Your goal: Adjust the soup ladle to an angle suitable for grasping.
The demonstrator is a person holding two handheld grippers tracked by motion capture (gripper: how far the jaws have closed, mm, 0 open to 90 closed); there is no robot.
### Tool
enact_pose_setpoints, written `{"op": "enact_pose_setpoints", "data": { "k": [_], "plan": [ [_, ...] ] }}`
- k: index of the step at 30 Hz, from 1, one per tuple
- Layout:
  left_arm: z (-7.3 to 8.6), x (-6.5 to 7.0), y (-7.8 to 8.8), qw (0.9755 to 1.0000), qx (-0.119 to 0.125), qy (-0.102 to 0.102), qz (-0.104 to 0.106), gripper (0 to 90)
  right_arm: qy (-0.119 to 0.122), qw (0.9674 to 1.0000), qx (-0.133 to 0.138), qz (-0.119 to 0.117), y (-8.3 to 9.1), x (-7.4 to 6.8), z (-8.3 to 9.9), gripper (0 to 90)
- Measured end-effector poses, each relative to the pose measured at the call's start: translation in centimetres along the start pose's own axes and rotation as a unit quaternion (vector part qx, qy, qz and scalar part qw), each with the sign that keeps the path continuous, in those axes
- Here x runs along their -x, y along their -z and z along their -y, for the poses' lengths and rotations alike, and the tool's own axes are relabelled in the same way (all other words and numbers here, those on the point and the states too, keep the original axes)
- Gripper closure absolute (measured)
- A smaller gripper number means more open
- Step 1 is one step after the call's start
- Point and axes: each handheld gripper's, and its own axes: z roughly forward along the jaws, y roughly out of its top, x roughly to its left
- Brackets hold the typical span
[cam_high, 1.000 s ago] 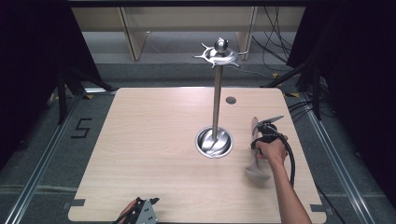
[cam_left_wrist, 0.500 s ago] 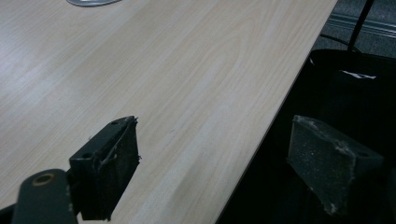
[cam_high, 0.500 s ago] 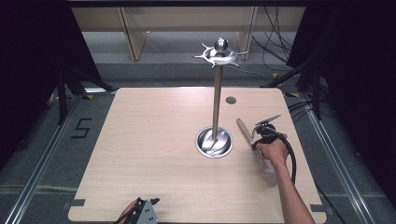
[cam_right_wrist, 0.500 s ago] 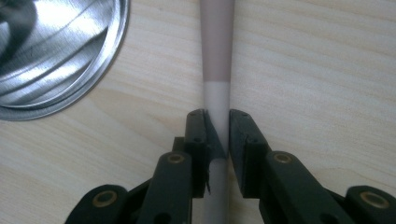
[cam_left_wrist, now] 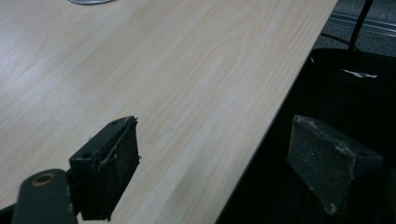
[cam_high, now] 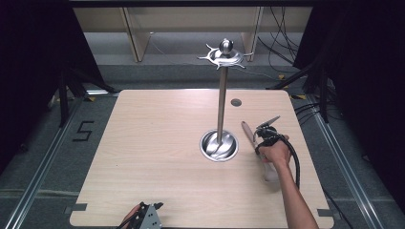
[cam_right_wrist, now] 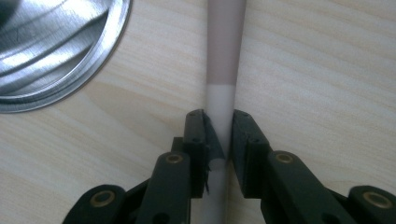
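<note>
Utensil handle [cam_right_wrist: 219,116] sits clamped between right gripper [cam_right_wrist: 219,135] jaws.

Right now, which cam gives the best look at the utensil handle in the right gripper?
Right gripper view: the utensil handle runs between the right gripper pads, which are closed on its white section. High view shows the handle small beside the hand, right of the stand's base.

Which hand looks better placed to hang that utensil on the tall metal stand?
The right. Its gripper is already shut on the utensil's handle, beside the stand's round base. The left gripper sits open at the table's near edge, holding nothing.
</note>
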Motion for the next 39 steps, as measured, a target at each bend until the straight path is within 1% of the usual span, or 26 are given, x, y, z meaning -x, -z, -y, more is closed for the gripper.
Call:
{"op": "enact_pose_setpoints", "data": {
  "k": [2,4,7,9,12,13,14,16,17,18,19,21,22,23,24,25,26,27,30,33,34,35,36,37,38,39],
  "plan": [
    [0.0,0.1,0.0,1.0000,0.003,0.004,0.003,15.5,0.004,1.0000,0.005,0.004,0.0,-0.2,-0.1,77.7],
    [0.0,0.1,0.0,0.9999,0.007,0.007,0.004,15.5,0.005,1.0000,-0.001,0.002,0.1,-0.2,-0.1,77.7],
    [0.0,0.0,0.0,0.9999,0.005,0.009,0.007,15.5,0.007,0.9999,0.003,-0.008,0.1,0.0,0.0,78.2],
    [0.0,0.0,-0.1,0.9999,0.005,0.010,0.007,15.5,0.022,0.9995,0.017,-0.011,0.0,0.2,0.2,78.7],
    [0.0,0.0,0.0,0.9999,0.008,0.009,0.007,15.5,0.016,0.9996,0.020,-0.015,0.7,0.0,0.4,78.7],
    [0.0,0.0,-0.1,0.9999,0.007,0.007,0.005,15.5,0.022,0.9992,0.026,-0.021,1.0,0.2,0.5,78.7],
    [0.0,0.1,-0.1,0.9999,0.010,0.010,0.008,15.5,0.020,0.9991,0.030,-0.023,1.3,0.2,0.6,78.7],
    [0.0,0.0,0.0,1.0000,0.007,0.004,0.002,15.5,0.020,0.9986,0.039,-0.030,1.9,0.3,0.9,78.8],
    [0.0,0.0,0.0,1.0000,0.004,0.004,0.002,15.5,0.017,0.9983,0.042,-0.037,2.1,0.3,1.0,78.8],
    [0.0,0.0,0.0,1.0000,0.004,0.004,0.001,15.5,0.004,0.9981,0.047,-0.039,2.4,0.1,1.2,78.8],
    [0.0,0.0,0.0,1.0000,0.004,0.006,0.002,15.5,0.020,0.9976,0.054,-0.040,2.7,0.4,1.3,78.8],
    [0.0,0.1,-0.1,0.9998,0.010,0.017,0.006,15.5,0.025,0.9966,0.066,-0.043,3.1,0.6,1.5,78.8],
    [0.0,0.1,-0.1,0.9998,0.010,0.017,0.006,15.5,0.039,0.9951,0.078,-0.046,3.3,0.7,1.7,78.8],
    [0.1,0.0,-0.1,0.9999,0.006,0.010,0.003,15.5,0.041,0.9938,0.091,-0.048,3.9,0.8,2.1,78.8],
    [0.0,0.0,0.0,1.0000,0.005,0.007,0.000,15.5,0.041,0.9938,0.091,-0.048,3.9,0.8,2.1,78.8],
    [0.0,0.0,0.0,1.0000,0.005,0.008,0.000,15.5,0.051,0.9922,0.102,-0.052,4.0,0.9,2.2,78.8],
    [0.0,0.1,0.0,0.9999,0.009,0.013,0.001,15.5,0.053,0.9912,0.108,-0.056,4.3,0.9,2.5,78.8],
    [0.1,0.0,-0.1,0.9999,0.008,0.012,0.006,15.5,0.073,0.9880,0.119,-0.066,4.7,1.1,2.8,78.8],
    [0.1,0.1,-0.1,0.9998,0.011,0.018,0.004,15.5,0.084,0.9846,0.138,-0.066,5.6,0.9,3.6,78.8],
    [0.1,0.1,-0.2,0.9998,0.012,0.017,-0.001,15.5,0.079,0.9823,0.151,-0.076,6.8,0.6,4.6,78.8],
    [0.1,0.0,-0.1,0.9998,0.011,0.017,0.002,15.5,0.080,0.9812,0.157,-0.079,7.2,0.5,4.9,78.8],
    [0.1,0.0,-0.1,0.9999,0.009,0.013,-0.004,15.5,0.079,0.9810,0.158,-0.081,7.4,0.4,5.1,78.9],
    [0.1,-0.1,0.0,0.9999,0.005,0.009,-0.004,15.5,0.080,0.9754,0.188,-0.084,7.5,0.2,5.4,78.8],
    [0.1,-0.1,0.0,0.9999,0.005,0.009,-0.004,15.5,0.098,0.9726,0.195,-0.080,7.7,0.3,5.7,78.8],
    [0.1,-0.1,0.0,0.9999,0.005,0.009,-0.004,15.5,0.101,0.9715,0.198,-0.083,8.1,0.2,5.9,78.9],
    [0.1,-0.1,0.0,0.9999,0.005,0.008,-0.003,15.5,0.115,0.9675,0.210,-0.082,8.3,0.2,6.1,78.9]
  ]
}}
